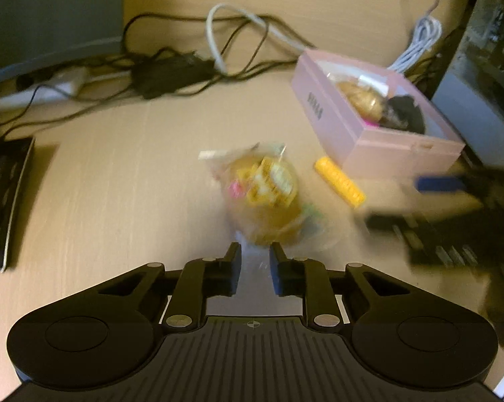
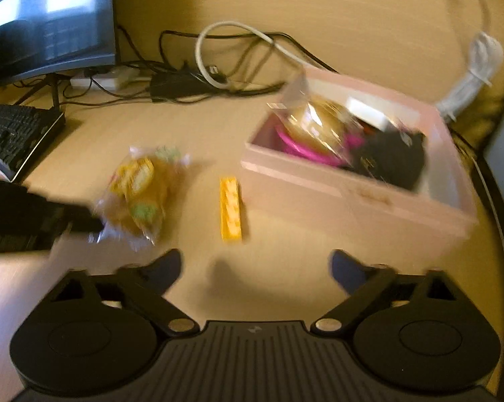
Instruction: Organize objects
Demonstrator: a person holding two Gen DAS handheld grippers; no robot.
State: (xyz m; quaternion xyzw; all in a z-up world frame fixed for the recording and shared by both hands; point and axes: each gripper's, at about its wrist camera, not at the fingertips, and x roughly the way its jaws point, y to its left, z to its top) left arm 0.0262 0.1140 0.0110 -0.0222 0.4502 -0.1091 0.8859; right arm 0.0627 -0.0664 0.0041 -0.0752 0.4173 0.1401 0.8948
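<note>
A clear snack bag (image 1: 268,194) with yellow contents lies on the wooden desk. Its near plastic edge sits between the narrow jaws of my left gripper (image 1: 255,251), which looks shut on it; blur hides the exact contact. From the right wrist, the left gripper (image 2: 84,221) meets the bag (image 2: 141,191) at its left edge. A yellow bar (image 2: 230,207) lies between the bag and a pink box (image 2: 319,194) that holds another wrapped snack and dark items. My right gripper (image 2: 256,261) stands open just short of the bar, nothing between its fingers.
A black keyboard (image 2: 17,134) lies at the left under a monitor (image 2: 44,16). Black cables and a power brick (image 2: 181,87) run along the back wall. A coiled white cable (image 2: 469,80) sits behind the pink box (image 1: 335,124). The yellow bar (image 1: 339,181) lies close to the box's corner.
</note>
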